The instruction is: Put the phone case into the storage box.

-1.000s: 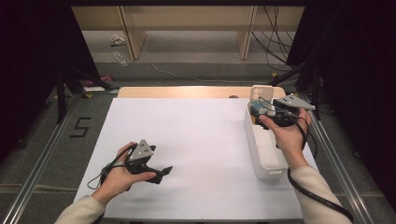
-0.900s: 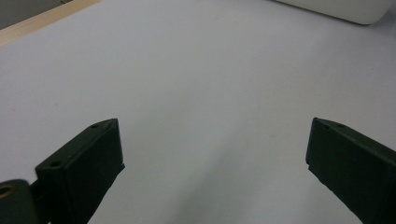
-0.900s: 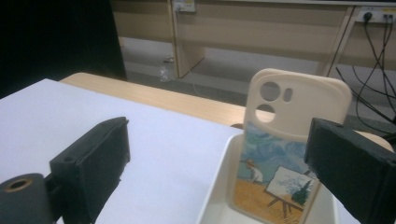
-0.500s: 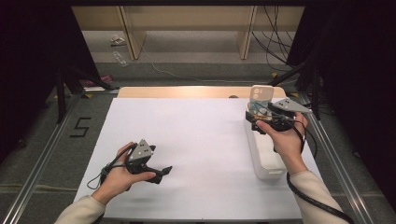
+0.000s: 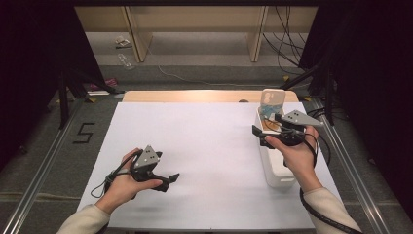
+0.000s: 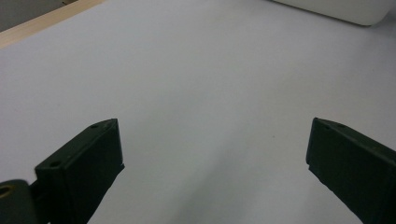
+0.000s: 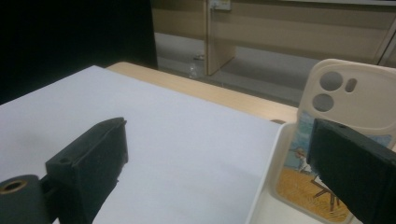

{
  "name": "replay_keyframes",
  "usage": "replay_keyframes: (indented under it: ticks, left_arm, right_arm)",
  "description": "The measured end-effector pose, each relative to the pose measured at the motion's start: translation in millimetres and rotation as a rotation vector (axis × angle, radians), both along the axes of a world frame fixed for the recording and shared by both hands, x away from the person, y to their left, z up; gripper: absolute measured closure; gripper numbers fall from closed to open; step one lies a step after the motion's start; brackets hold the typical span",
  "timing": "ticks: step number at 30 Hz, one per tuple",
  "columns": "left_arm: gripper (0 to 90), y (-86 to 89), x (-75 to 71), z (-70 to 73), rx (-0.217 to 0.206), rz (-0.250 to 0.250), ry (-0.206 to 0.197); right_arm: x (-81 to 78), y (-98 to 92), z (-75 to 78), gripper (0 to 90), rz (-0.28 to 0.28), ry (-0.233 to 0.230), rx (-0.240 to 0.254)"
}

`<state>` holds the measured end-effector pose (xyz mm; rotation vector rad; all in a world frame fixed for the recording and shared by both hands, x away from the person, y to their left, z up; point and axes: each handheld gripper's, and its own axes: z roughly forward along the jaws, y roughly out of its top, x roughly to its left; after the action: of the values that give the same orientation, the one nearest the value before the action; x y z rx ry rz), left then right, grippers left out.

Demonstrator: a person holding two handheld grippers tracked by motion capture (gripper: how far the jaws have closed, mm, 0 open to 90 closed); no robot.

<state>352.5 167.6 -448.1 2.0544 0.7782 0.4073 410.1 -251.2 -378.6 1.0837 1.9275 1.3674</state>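
A cream phone case with camera cut-outs stands upright at the far end of a long white bin on the table's right side. In the right gripper view the phone case shows a printed picture on its lower part. My right gripper hovers over the bin's left rim just short of the case, open with nothing between its jaws. My left gripper rests low over the white table at the front left, open and empty.
The bin's rounded corner lies far ahead of the left jaws. A wooden strip borders the table's far edge. Beyond it are floor, wooden shelf legs and cables. Metal rails run along both sides.
My right gripper has drifted a little toward the person and leftward over the bin's rim, still open. The left hand and gripper have stayed put.
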Motion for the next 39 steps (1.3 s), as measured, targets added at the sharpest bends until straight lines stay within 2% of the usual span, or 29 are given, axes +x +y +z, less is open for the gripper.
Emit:
replay_keyframes:
  ticks: [23,39]
  left_arm:
    - [3.0,0.3,-1.2,1.4,-0.002,0.001,-0.007]
    - [3.0,0.4,-1.5,1.6,-0.002,0.001,-0.008]
  right_arm:
    - [-31.4,18.1,-9.9,6.9,0.159,0.006,-0.012]
    - [-49.3,18.0,-19.3,7.5,0.216,0.016,-0.033]
